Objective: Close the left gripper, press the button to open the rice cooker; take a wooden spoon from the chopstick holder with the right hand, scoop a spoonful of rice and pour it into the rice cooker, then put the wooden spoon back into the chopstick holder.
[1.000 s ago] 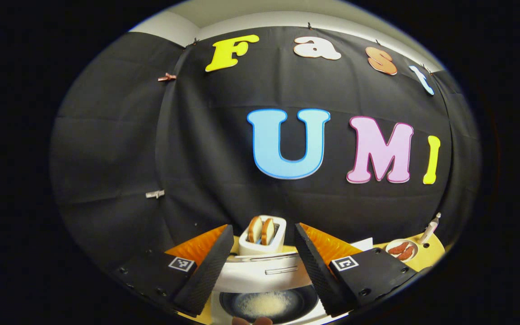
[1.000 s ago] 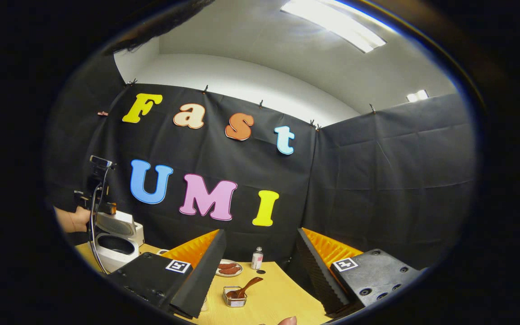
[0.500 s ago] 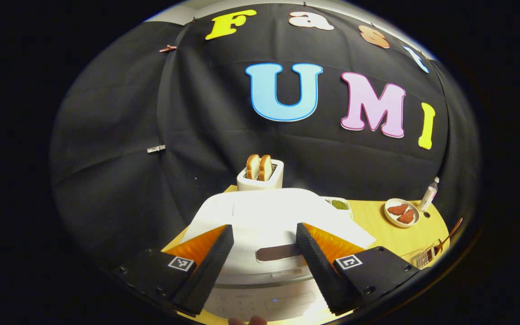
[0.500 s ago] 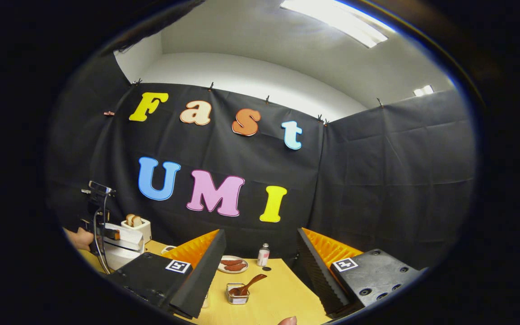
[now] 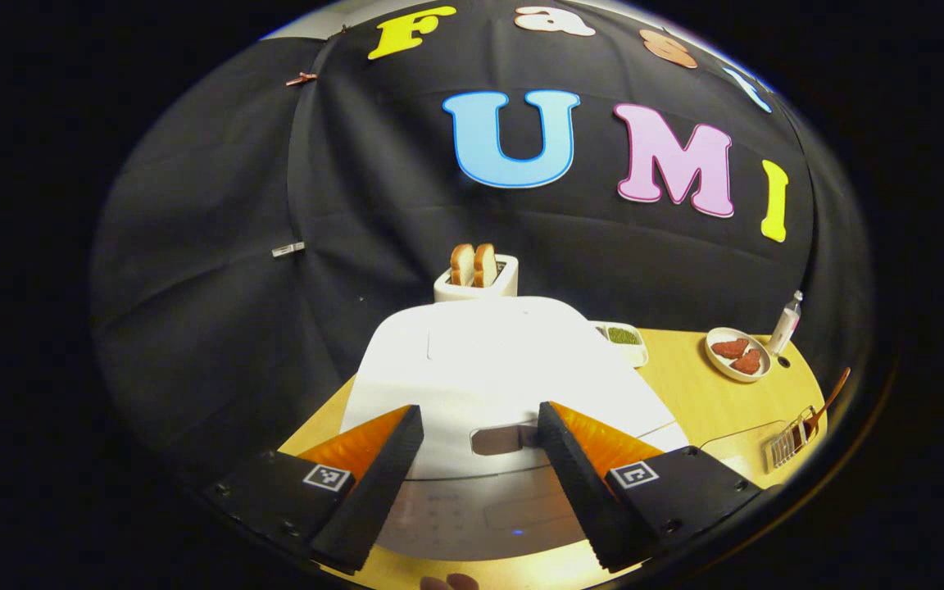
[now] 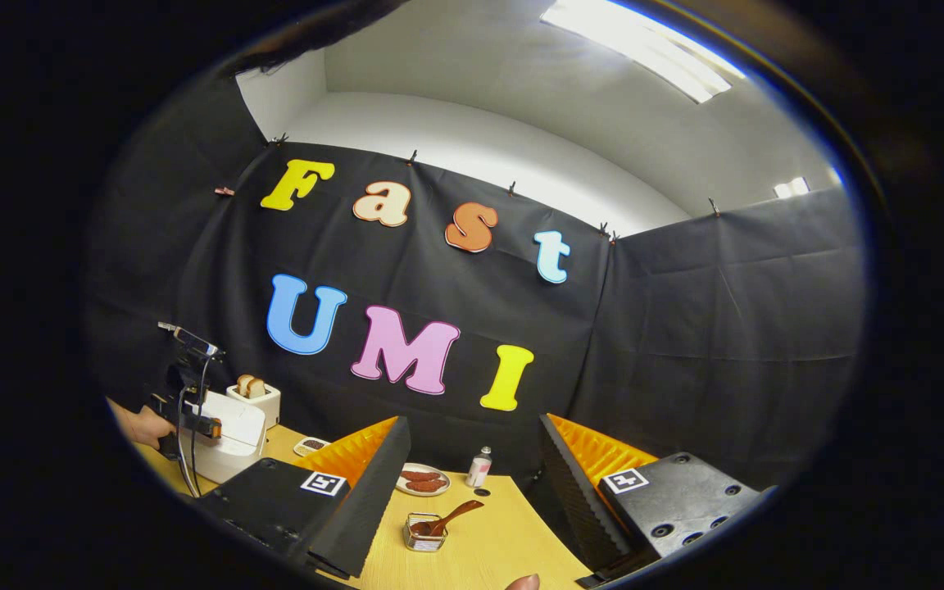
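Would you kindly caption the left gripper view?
Open tongs poised over the closed white rice cooker, toaster behind it.

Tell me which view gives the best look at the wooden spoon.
The right gripper view: the wooden spoon sits near the centre between the fingers, its bowl in the wire chopstick holder and its handle slanting up to the right. In the left gripper view the wooden spoon is small and stretched at the far right edge.

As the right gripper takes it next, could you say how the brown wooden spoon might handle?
The brown wooden spoon looks rigid and probably light. It leans in the small wire holder, so lifting could tip that holder.
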Motion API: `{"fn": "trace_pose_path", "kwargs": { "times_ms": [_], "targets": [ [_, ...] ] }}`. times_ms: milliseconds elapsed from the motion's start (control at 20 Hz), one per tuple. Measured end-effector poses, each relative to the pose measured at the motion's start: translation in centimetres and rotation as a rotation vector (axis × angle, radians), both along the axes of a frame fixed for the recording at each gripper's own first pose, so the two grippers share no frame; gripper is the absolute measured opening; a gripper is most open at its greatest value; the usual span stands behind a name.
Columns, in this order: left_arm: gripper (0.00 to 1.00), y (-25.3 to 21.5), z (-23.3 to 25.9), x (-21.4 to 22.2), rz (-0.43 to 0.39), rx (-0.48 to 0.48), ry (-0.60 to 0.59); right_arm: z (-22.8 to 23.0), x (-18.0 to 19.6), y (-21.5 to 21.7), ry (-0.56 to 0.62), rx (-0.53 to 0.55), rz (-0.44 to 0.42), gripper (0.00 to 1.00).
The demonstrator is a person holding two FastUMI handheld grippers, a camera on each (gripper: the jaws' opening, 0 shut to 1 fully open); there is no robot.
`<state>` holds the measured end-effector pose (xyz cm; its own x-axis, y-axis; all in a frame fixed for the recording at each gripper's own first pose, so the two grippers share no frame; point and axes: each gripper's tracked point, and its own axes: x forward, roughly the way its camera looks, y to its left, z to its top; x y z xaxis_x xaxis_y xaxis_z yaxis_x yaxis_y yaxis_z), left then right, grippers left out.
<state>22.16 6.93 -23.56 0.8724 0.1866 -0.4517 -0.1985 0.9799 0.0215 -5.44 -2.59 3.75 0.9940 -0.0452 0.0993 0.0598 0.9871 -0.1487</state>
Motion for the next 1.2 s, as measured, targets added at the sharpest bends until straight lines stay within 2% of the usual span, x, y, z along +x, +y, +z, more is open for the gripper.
{"fn": "trace_pose_path", "kwargs": {
  "times_ms": [600,750,850,1050,1200],
  "targets": [
    [1.00,0.0,-0.3,-0.6,0.003,-0.013,0.017,-1.0,0.1,-0.1,0.015,0.002,-0.009,0.98],
    [0.99,-2.1,0.3,-1.2,-0.042,-0.055,0.005,-1.2,0.1,0.1,0.016,-0.001,-0.005,0.97],
    [0.99,-3.5,0.0,-0.9,-0.091,0.012,0.015,-1.7,0.3,0.3,0.025,-0.002,0.002,0.97],
    [1.00,-3.0,0.0,-0.1,-0.057,-0.020,0.025,-1.1,0.4,0.3,0.020,0.009,0.007,0.97],
    [1.00,-3.2,0.1,0.0,-0.078,0.000,0.019,-1.4,0.0,-0.2,0.015,0.002,0.004,0.97]
  ]
}}
